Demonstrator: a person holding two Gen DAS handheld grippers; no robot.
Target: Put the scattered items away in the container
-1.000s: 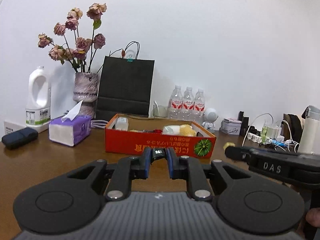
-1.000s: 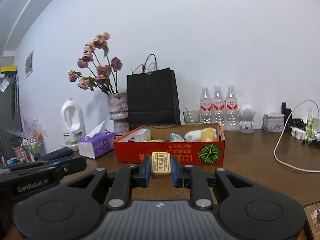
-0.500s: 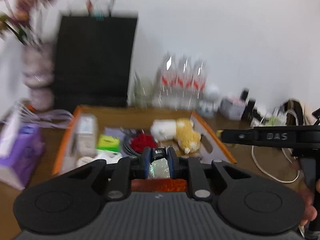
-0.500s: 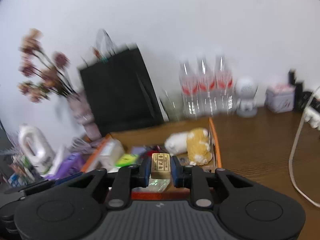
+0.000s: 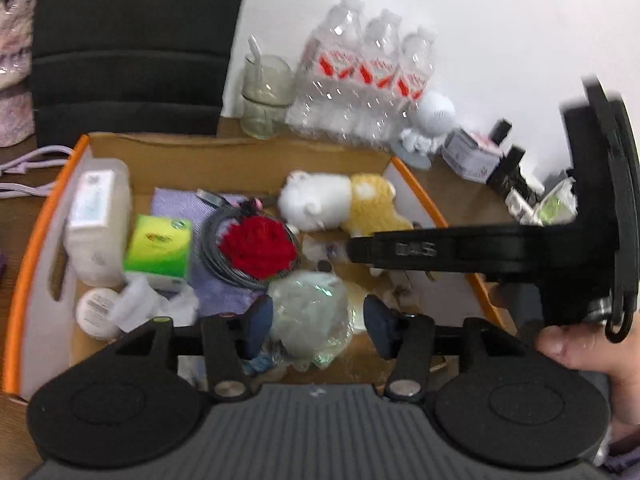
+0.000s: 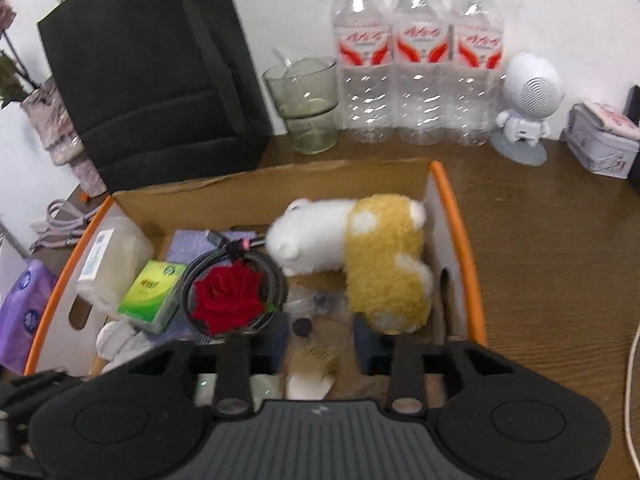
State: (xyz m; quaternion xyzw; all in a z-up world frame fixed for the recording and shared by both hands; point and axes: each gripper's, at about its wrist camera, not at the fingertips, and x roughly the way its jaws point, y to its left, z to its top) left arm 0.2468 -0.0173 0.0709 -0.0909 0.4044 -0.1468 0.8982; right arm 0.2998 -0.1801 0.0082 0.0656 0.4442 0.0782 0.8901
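Left wrist view: the only writing near legible was the raised "DAS" on the right gripper's (image 5: 432, 249) black body, which crossed the frame from the right, a hand (image 5: 592, 354) gripping its handle at the lower right edge. The red-and-white bottle (image 5: 368, 76) labels and the green tissue pack (image 5: 158, 246) print were too blurred to read. The left gripper (image 5: 316, 326) pointed steeply down over the box (image 5: 38, 232), its jaws opening; a crinkly clear wrapper (image 5: 308, 320) sat between the pads, and no pad pressed on it. Inside the box lay a white jar (image 5: 98, 220), a red rose (image 5: 258, 250) on a coiled cable (image 5: 212, 252), and a white-and-yellow plush (image 5: 344, 204). Behind the box stood a black bag (image 5: 132, 44), a glass (image 5: 266, 94) and a white robot figure (image 5: 430, 124).

Right wrist view: the bottles' (image 6: 420, 52) labels carried red script that could not be made out; the tissue pack (image 6: 154, 292) print was also unclear. The right gripper (image 6: 318, 344) tilted down over the box's (image 6: 456, 248) near side, its jaws opening, with a small tan block (image 6: 316, 356) lying loose between and below the pads, already in the box. The plush (image 6: 360, 252) filled the right half, just ahead of the right finger. A purple tissue pack (image 6: 24, 312) sat outside the box on the left, and a small tin (image 6: 604, 144) on the table (image 6: 560, 280) at right.
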